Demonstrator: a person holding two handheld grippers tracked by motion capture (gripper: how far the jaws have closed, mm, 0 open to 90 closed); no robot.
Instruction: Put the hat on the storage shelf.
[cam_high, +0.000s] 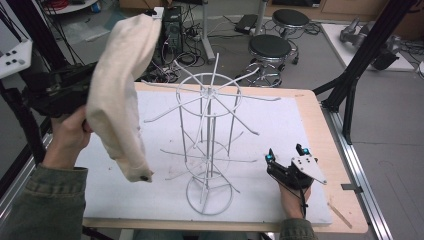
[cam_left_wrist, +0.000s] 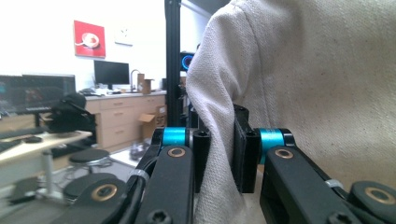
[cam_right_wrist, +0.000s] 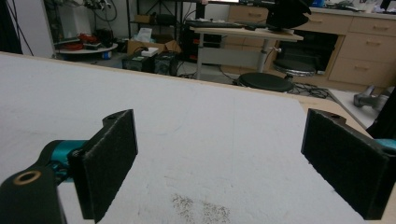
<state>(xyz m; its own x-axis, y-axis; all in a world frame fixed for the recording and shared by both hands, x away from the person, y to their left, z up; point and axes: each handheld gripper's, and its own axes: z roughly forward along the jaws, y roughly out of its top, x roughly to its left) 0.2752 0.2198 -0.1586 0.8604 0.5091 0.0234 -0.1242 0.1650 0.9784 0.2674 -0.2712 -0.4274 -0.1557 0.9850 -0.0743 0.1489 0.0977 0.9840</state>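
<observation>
A cream canvas cloth (cam_high: 120, 95) is held raised at nine o'clock of the white wire rack (cam_high: 207, 145), pinched between the closed jaws of the left gripper (cam_left_wrist: 219, 156). At four o'clock of the rack, the right gripper (cam_right_wrist: 219, 168) is rested on the white mat (cam_high: 280, 120), its jaws spread wide with nothing held.

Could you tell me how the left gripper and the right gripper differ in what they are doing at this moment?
The left gripper is shut on a cream cloth; the right gripper is open, with nothing between its pads. The left gripper is held up in the air beside the white wire rack, while the right gripper sits low over the white mat. Both are black with blue parts, each held in a hand.
</observation>
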